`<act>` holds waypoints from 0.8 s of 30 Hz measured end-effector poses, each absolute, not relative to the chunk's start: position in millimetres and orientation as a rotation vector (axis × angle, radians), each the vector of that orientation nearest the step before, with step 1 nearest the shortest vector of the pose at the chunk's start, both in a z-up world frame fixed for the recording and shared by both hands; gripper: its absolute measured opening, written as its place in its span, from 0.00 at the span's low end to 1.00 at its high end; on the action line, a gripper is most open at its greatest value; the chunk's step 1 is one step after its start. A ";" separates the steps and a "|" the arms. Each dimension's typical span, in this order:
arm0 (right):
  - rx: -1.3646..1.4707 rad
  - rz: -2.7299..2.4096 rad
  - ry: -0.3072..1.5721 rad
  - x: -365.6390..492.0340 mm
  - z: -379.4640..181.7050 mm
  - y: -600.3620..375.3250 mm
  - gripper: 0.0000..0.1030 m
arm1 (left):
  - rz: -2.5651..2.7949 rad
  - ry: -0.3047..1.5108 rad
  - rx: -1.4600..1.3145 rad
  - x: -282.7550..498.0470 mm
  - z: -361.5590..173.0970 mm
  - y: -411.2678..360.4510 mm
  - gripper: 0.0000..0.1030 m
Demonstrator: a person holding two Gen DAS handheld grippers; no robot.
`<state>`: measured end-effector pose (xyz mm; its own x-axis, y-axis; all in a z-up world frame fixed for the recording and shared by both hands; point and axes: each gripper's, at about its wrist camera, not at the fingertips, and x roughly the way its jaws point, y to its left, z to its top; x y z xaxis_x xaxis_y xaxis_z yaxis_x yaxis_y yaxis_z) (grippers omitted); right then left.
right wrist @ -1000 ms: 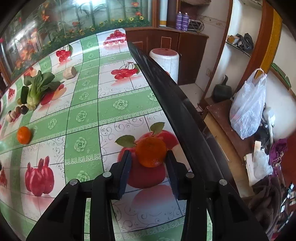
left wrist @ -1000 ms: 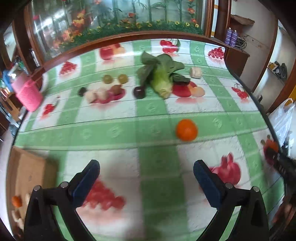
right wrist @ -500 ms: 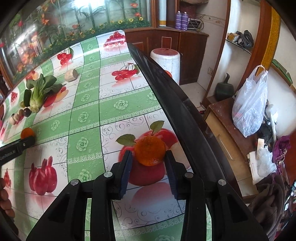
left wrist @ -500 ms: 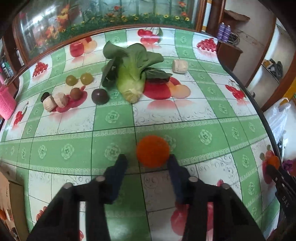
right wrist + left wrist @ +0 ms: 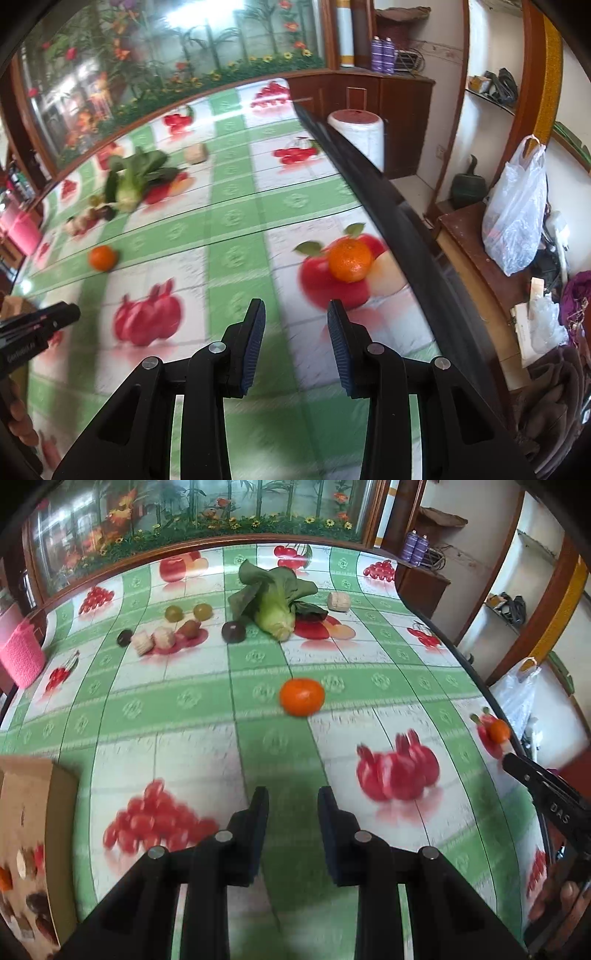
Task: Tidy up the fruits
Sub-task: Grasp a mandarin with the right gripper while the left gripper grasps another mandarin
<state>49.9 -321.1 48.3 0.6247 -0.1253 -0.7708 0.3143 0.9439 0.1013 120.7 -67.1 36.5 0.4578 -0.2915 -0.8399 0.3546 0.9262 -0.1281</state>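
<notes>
Near the table edge our right gripper gapes empty, its orange loose ahead; a nudge might roll it off. Our left gripper, part-spread, holds nothing, the other orange well ahead

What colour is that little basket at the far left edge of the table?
The basket is bright pink, with a knitted look. It shows best in the left wrist view.

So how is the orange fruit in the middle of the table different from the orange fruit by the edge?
The round orange mandarin in the middle sits on a green stripe of the cloth; the round orange mandarin near the table's edge sits on a printed red apple. The middle one lies ahead of the left gripper, the edge one ahead of the right gripper. Both look alike, and neither is held.
</notes>
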 end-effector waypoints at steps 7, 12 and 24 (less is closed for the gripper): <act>0.220 -0.208 0.858 28.4 49.0 -292.1 0.33 | -0.393 1.019 0.073 107.3 39.9 -52.3 0.30; 0.285 -0.288 0.834 26.5 52.8 -317.0 0.34 | -0.362 0.988 0.053 123.9 48.6 -59.3 0.77; 0.366 -0.371 0.899 83.7 31.2 -380.3 0.47 | -0.359 0.984 0.094 171.8 41.7 -101.0 0.84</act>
